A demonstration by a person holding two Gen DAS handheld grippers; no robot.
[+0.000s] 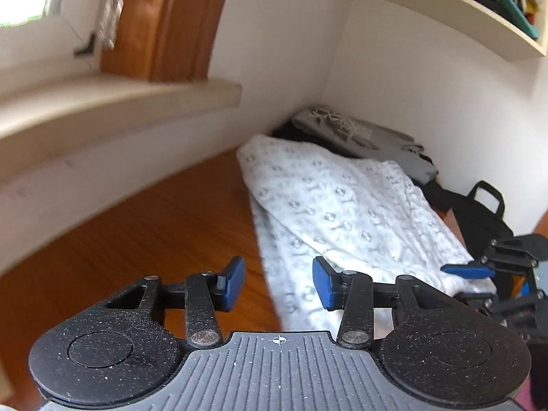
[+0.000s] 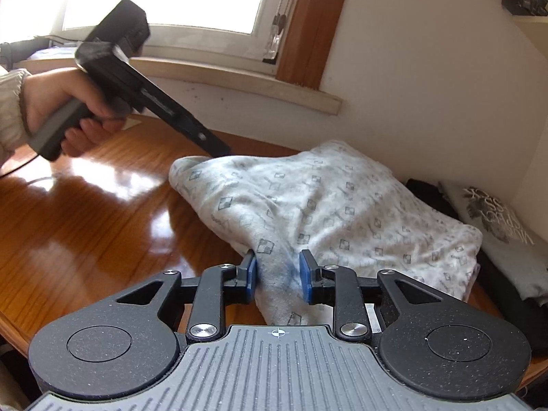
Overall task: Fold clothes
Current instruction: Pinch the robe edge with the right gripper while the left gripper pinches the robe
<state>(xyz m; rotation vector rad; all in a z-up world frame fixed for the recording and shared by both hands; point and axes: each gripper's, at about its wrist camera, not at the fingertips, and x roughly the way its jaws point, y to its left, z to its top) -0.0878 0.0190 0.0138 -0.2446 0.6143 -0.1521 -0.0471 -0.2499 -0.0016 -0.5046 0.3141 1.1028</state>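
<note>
Patterned white garment [image 2: 328, 212] on a glossy wooden table [image 2: 89, 219], in a white-walled corner under a window sill [image 2: 239, 78].
Left gripper [image 1: 279, 282] hovers wide open, empty; right gripper [image 2: 278, 275], part-open, straddles the near fold.

I can make out little lettering from here. The folded grey shirt [image 2: 493, 219] by the wall carries a dark print with large letters, seen upside down and too distorted to read. The white patterned garment [image 2: 328, 205] shows only small repeated square motifs, no legible words.
</note>
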